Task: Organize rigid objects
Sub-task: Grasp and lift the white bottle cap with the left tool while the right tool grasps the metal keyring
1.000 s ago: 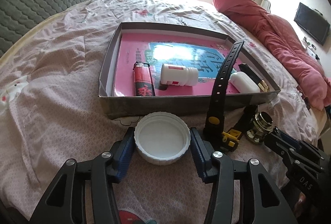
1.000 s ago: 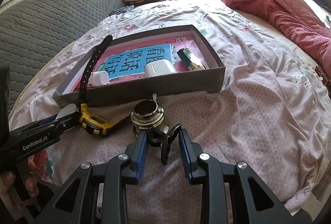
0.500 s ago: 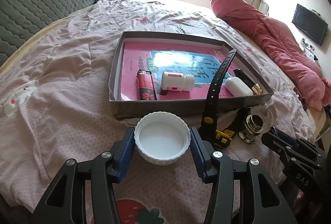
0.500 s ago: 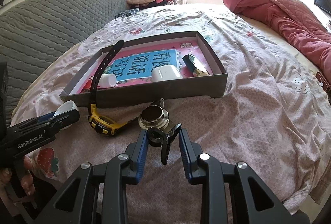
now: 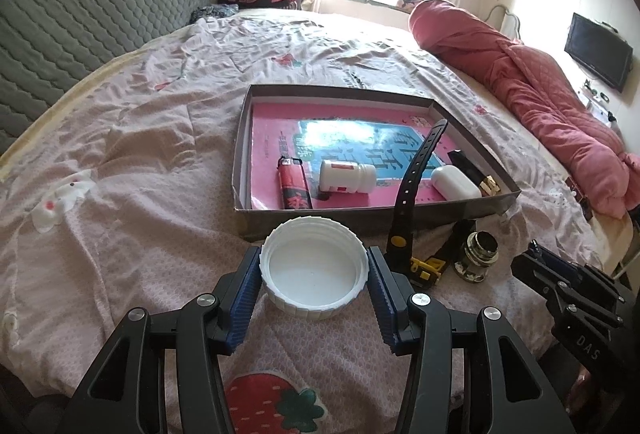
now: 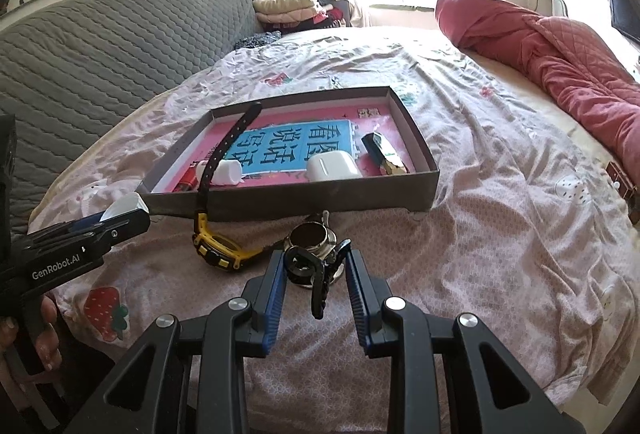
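Grippers are both sitting above the near edge of a bed (image 5: 132,137), each carrying one item. Left gripper (image 5: 314,270) is pinching a white screw lid (image 5: 313,272), open side up, its ribbed rim caught between the two blue pads; the lid is showing clear of the pink sheet, in front of the near wall of the box. Right gripper (image 6: 316,274) is gripping a small black clip-like piece (image 6: 310,270); the jaws are standing fairly narrow and its looped ends are pressing against both blue pads. What exactly the piece is I cannot tell.

Shallow cardboard box (image 5: 472,137) is lying on the bed ahead of both grippers, its floor covered by a pink and blue printed sheet. Inside it:
- red lighter (image 5: 293,183) near the front left, lying lengthwise
- white pill bottle (image 5: 347,176) on its side just right of the lighter
- white earbud-style case (image 6: 333,166) toward the front right
- dark slim item with a gold end (image 6: 386,154) at the right wall

Outside the box, on the sheet:
- yellow and black wristwatch (image 6: 218,248) lying just in front of the near wall, one black strap standing up and leaning over the wall into the box
- small metal jar with a dark top (image 5: 477,256) just right of the watch, directly beyond the right gripper's tips

Rolled red quilt (image 5: 532,89) is lying along the right side of the bed. Grey quilted headboard (image 6: 100,45) is running along the left.
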`<state>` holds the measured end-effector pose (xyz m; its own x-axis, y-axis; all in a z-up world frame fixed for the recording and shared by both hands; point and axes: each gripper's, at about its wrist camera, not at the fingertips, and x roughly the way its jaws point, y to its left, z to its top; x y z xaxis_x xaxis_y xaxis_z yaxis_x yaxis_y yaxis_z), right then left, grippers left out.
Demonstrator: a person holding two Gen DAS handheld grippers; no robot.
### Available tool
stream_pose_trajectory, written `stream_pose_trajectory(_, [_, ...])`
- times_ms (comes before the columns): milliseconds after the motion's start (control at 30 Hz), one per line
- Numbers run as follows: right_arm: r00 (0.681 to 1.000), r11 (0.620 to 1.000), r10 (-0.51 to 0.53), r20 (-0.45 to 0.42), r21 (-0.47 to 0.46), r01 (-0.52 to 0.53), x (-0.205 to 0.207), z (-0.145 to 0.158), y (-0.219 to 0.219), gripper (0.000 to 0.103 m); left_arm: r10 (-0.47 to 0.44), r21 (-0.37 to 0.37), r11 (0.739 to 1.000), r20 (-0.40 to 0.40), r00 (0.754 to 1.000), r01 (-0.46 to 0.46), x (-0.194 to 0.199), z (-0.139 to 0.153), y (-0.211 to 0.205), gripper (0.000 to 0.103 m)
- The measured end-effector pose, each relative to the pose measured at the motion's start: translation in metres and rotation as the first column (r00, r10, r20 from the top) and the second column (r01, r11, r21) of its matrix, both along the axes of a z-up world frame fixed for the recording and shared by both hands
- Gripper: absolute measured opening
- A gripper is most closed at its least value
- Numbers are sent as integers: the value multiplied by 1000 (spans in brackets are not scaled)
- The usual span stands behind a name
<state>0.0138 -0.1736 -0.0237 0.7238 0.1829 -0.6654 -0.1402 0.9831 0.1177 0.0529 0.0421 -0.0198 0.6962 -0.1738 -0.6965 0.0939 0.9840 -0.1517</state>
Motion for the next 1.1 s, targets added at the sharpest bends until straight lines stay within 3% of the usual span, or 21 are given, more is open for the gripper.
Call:
stream_pose_trajectory(767, [992, 1000, 12, 128, -8, -11, -6, 24, -5, 30, 34, 29, 999, 66, 997, -36, -17, 37, -3, 53])
stream_pose_trajectory(1100, [979, 998, 12, 201, -69, 2, -5, 33, -4, 30, 38, 50, 998, 106, 994, -43, -12, 56, -15, 53])
